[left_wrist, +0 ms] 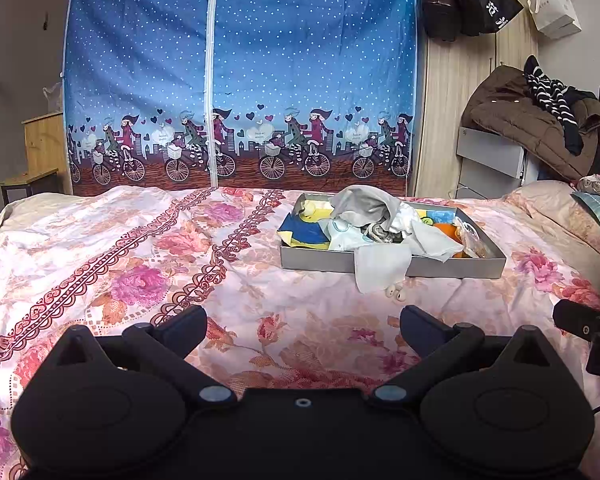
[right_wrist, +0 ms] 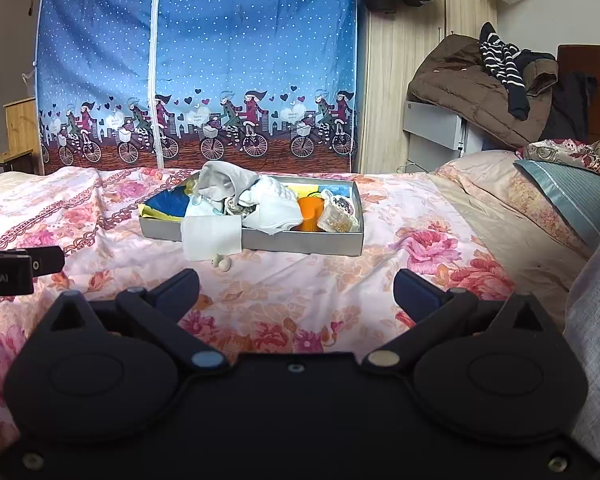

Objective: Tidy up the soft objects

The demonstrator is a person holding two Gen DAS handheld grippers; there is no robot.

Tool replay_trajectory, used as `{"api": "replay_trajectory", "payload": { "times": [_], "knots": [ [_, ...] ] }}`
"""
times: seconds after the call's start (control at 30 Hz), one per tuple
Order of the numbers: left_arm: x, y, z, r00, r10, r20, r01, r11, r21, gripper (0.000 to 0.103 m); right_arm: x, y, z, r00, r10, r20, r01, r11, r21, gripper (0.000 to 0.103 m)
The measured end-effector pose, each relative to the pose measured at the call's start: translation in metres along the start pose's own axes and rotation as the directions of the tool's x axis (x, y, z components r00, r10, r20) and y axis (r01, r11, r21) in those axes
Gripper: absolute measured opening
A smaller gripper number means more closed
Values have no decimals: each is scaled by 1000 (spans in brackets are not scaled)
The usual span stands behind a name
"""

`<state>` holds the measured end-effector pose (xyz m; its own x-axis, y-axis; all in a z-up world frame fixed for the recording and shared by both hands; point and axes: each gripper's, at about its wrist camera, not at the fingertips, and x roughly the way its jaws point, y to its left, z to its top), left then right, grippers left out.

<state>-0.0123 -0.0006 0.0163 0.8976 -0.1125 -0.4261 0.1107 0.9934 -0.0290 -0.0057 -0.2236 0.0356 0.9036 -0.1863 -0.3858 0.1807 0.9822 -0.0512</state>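
Note:
A shallow grey box (left_wrist: pixel 460 269) (right_wrist: pixel 300 243) lies on the floral bedspread, heaped with soft items: a grey cloth (left_wrist: pixel 364 202) (right_wrist: pixel 220 184), white cloths (left_wrist: pixel 432 242) (right_wrist: pixel 274 210), a blue and yellow piece (left_wrist: pixel 304 232) (right_wrist: pixel 168 205) and something orange (left_wrist: pixel 446 230) (right_wrist: pixel 310 209). One white cloth (left_wrist: pixel 382 266) (right_wrist: pixel 211 237) hangs over the box's front wall, with a small cream object (left_wrist: pixel 395 293) (right_wrist: pixel 222 263) on the bed below it. My left gripper (left_wrist: pixel 303 326) and my right gripper (right_wrist: pixel 296 290) are both open, empty, and well short of the box.
A blue dotted fabric wardrobe (left_wrist: pixel 240 80) (right_wrist: pixel 196 60) stands behind the bed. Pillows (right_wrist: pixel 572 196) and a pile of coats (left_wrist: pixel 532 120) (right_wrist: pixel 484 88) are at the right. A small wooden table (left_wrist: pixel 28 180) is at the far left. Floral bedspread (left_wrist: pixel 140 264) stretches left of the box.

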Motion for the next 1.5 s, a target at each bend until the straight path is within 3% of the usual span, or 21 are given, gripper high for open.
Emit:
{"api": "replay_trajectory", "payload": {
  "times": [1.5],
  "knots": [
    [3,1,0,1000,0,-2,0,1000,-2,102,3,1,0,1000,3,-27,-3,1000,11,103]
  ]
}}
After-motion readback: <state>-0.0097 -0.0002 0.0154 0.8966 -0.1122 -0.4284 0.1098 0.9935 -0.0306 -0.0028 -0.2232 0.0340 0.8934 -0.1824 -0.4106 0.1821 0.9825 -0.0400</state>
